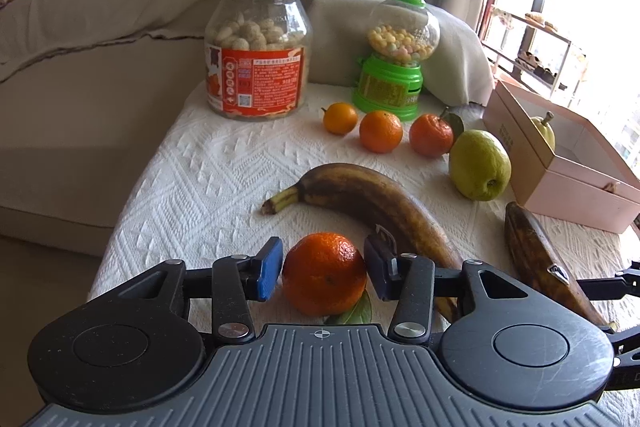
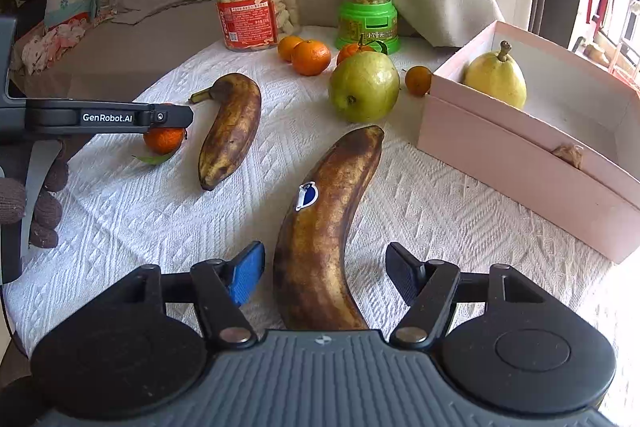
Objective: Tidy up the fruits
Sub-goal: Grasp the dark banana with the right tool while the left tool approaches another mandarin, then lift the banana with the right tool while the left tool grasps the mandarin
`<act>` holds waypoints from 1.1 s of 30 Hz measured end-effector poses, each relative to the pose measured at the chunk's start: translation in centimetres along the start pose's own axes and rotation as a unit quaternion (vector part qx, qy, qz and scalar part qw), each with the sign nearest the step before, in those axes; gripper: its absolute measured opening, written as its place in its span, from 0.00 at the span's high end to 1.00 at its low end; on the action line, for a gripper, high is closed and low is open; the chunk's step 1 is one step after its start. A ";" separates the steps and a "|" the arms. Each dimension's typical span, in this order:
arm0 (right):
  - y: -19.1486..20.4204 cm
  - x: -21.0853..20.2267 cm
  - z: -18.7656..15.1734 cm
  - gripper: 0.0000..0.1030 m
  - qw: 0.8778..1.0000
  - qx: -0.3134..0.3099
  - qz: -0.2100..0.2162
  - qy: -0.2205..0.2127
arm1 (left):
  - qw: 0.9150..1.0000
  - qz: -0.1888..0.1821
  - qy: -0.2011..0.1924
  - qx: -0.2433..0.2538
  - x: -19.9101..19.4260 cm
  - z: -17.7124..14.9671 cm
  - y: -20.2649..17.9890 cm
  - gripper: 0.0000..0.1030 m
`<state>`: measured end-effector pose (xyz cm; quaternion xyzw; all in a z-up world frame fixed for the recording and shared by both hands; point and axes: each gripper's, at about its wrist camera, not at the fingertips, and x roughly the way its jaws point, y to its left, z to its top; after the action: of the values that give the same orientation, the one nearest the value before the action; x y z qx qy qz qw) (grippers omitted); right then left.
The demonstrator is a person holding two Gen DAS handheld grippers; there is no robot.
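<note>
Two grippers work over a white textured cloth (image 1: 208, 163) spread on the table. Furthest left, the left gripper (image 1: 324, 269) has its blue pads set against either side of a leafy mandarin (image 1: 325, 273), pinching it where it sits on the cloth; from the right wrist view the same mandarin (image 2: 164, 140) shows just under that gripper's arm. Next to it lies a brown, overripe banana (image 1: 372, 199), stem pointing left. Behind, at the back of the cloth, stand a snack jar (image 1: 256, 51) with a gold lid and a green candy dispenser (image 1: 394, 59), with three small oranges (image 1: 380, 131) in a row before them. Further right a green pear (image 1: 479, 165) rests on the cloth, close to the pink box (image 2: 520, 163). A second banana (image 2: 324, 227), bearing a blue sticker, lies lengthwise between the wide-spread fingers of the right gripper (image 2: 324, 277); neither pad touches it. One tiny orange (image 2: 418, 80) sits just beside the box's near corner. Inside the box, at the far right, a yellow pear (image 2: 496, 77) stands with its stem up.
</note>
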<state>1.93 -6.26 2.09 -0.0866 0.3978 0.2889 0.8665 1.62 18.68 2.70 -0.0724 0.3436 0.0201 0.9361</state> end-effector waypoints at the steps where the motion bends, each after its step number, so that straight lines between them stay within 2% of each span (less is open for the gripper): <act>1: 0.1 0.2 0.0 0.49 1.000 -0.002 -0.002 0.003 | 1.000 -0.001 0.002 0.003 0.0 -0.1 -0.1 0.51; 2: 0.2 0.1 -0.1 0.51 1.000 -0.006 -0.003 0.000 | 1.000 -0.001 0.003 0.007 -0.1 -0.1 -0.2 0.51; 4: 0.3 -0.2 -0.2 0.64 1.000 -0.012 0.012 0.001 | 1.000 -0.002 0.004 0.012 -0.3 -0.2 -0.2 0.51; 12: 0.1 -2.1 -1.5 0.64 1.000 -0.019 0.000 -0.004 | 0.999 -0.027 0.000 0.019 -2.2 -0.5 -0.6 0.53; 17: -0.3 -2.8 -2.4 0.64 1.000 -0.016 -0.002 -0.008 | 0.997 -0.067 -0.025 0.028 -4.3 0.2 -2.3 0.53; 20: -0.5 -2.8 -2.5 0.58 1.000 -0.005 0.001 -0.008 | 0.993 -0.109 -0.041 0.033 -5.1 1.0 -4.0 0.53; 21: -0.6 -2.8 -2.5 0.53 1.000 -0.002 -0.002 -0.009 | 0.991 -0.126 -0.042 0.036 -5.1 1.1 -4.7 0.53; 22: -0.8 -2.8 -2.5 0.47 1.000 0.002 -0.006 -0.011 | 0.988 -0.140 -0.042 0.040 -4.9 1.1 -5.5 0.53; 26: -1.5 -3.0 -2.5 0.40 1.000 0.023 -0.005 -0.017 | 0.982 -0.178 -0.032 0.052 -2.8 0.3 -8.2 0.53; 29: -1.7 -3.4 -2.7 0.33 0.999 0.026 -0.010 -0.023 | 0.981 -0.184 -0.017 0.059 -0.9 -1.1 -9.3 0.52; 33: -1.9 -3.9 -3.0 0.31 0.999 0.026 -0.011 -0.029 | 0.983 -0.165 -0.011 0.074 -0.2 -2.9 -9.1 0.52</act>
<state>-0.92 -10.67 2.86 -0.0599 0.3792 0.2715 0.8826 0.41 9.21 1.76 -0.0585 0.3169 -0.1596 0.9331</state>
